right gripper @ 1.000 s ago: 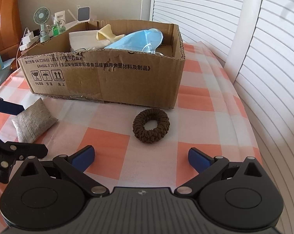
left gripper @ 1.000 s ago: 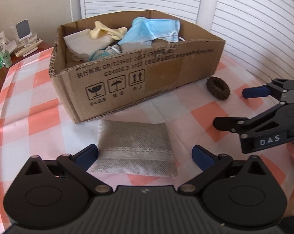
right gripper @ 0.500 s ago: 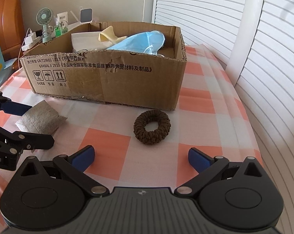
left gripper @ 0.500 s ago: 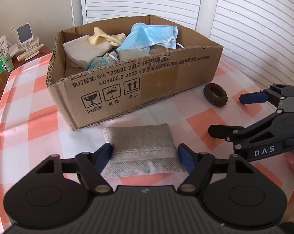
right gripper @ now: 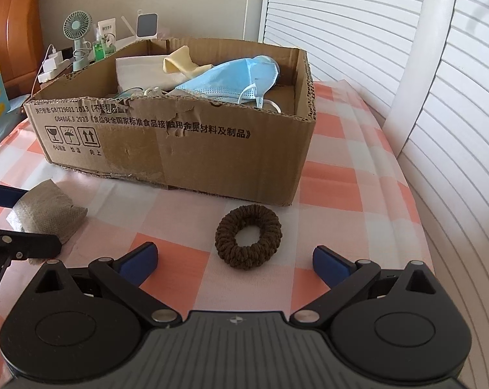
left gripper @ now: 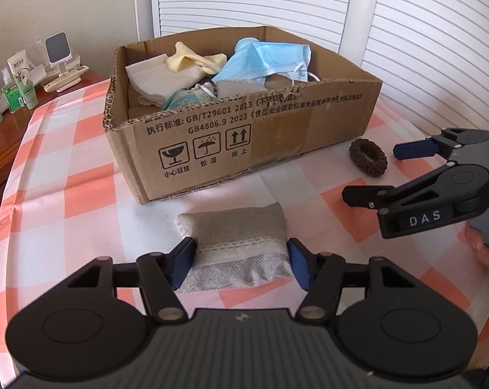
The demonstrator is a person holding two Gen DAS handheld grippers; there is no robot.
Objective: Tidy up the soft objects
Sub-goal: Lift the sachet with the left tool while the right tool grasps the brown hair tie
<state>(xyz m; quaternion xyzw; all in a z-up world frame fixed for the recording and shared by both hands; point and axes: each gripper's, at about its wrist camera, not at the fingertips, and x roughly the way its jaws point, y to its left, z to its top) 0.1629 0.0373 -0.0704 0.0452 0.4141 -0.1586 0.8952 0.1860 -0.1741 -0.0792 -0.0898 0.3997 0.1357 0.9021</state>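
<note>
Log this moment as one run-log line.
left gripper: jaws just closing, pads pressing grey pouch | right gripper: open, before brown scrunchie | cardboard box: holds masks, cloths

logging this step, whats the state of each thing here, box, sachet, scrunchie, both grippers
brown cardboard box: open-topped, upright, part filled with cloths and a blue face mask
grey woven fabric sachet: flat on the checked tablecloth, pinched at both sides
left gripper: jaws just closing, pads pressing the sachet
brown knitted scrunchie: lying loose beside the box, untouched
right gripper: open, nothing held, just short of the scrunchie
</note>
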